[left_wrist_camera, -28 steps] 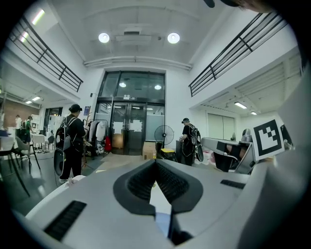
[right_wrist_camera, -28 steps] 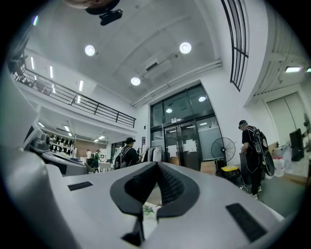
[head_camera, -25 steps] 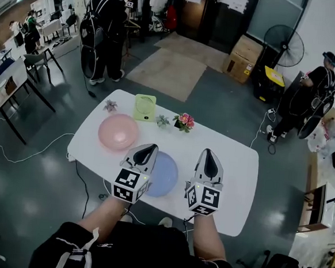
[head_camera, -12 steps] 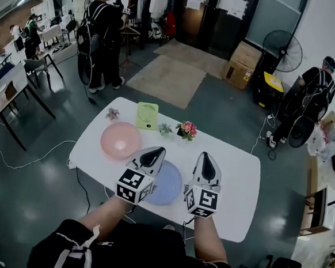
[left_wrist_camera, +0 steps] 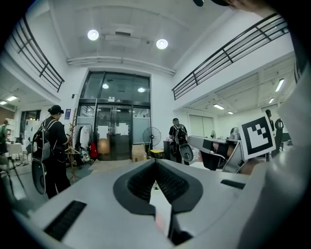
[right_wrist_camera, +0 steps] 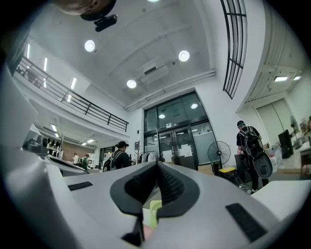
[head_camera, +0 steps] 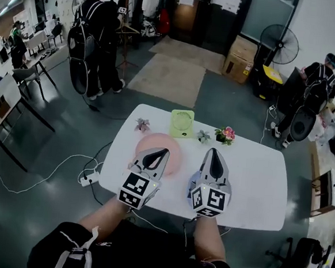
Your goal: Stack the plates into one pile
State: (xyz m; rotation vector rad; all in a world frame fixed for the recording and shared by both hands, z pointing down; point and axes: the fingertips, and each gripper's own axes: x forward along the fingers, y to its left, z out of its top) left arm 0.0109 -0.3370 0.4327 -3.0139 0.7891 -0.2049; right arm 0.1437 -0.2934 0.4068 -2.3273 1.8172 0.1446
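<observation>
- Table (head_camera: 256, 178): it is lying under and ahead of both sets of jaws. The widest bare stretch is sitting to the right of the right jaws, which I judge to be free room for swinging.
- Pink plate (head_camera: 155, 140): it is resting flat on the table directly below the left jaws, with its far rim showing just past their tips.
- Blue plate (head_camera: 194, 182): it is showing only as a sliver just left of the right jaws, behind their tips. The rest is being hidden, so I cannot tell whether the two rims are touching.
- Left gripper (head_camera: 165, 151): its jaws are sitting together with nothing between them, and it is hovering over the pink plate.
- Right gripper (head_camera: 214, 151): its jaws are likewise pressing together on nothing.
- Green fan (head_camera: 181, 123) and flowers (head_camera: 225, 133): they are standing beyond both jaw tips along the far edge, leaving the near side open.
- Judgement: stacking is not yet starting, and either jaws will need to be opening to take a rim.
</observation>
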